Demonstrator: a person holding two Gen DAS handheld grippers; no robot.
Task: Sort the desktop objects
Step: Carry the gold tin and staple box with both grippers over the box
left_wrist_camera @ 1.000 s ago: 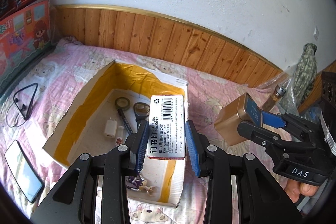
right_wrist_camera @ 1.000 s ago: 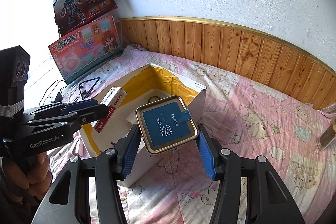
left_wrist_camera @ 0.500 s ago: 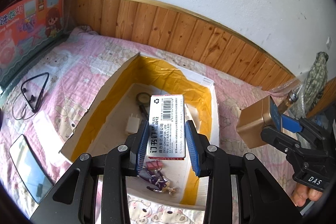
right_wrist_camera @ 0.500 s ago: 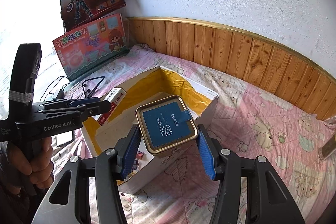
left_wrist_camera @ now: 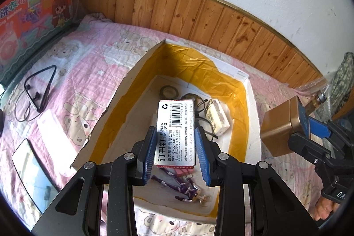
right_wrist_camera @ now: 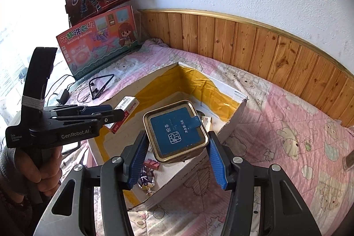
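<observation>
- Over the last second the left gripper has moved forward, so the open cardboard box now fills the middle of its view and the staple box hangs above the box's floor rather than over its near edge.
- The right gripper has also closed in: the gold tin now sits over the near wall of the box, where before it was short of it.
- Both carries therefore look nearly done; by this reading, the next step is lowering and letting go of each item inside the box.
- The left jaws are clamped on the long sides of the staple box, a thin, flat, printed carton with a barcode.
- The right jaws grip the tin by two opposite sides; it is a rounded-corner square of brushed gold metal with a dark blue label on the lid.
- The box is white-floored, its inner walls lined with glossy yellow tape, its rim ragged.
- Already inside lie a tape roll, a small white carton and a purple figure keychain.
- Outside, on the soft pink quilt, remain the neckband earphones and a glossy phone.
</observation>
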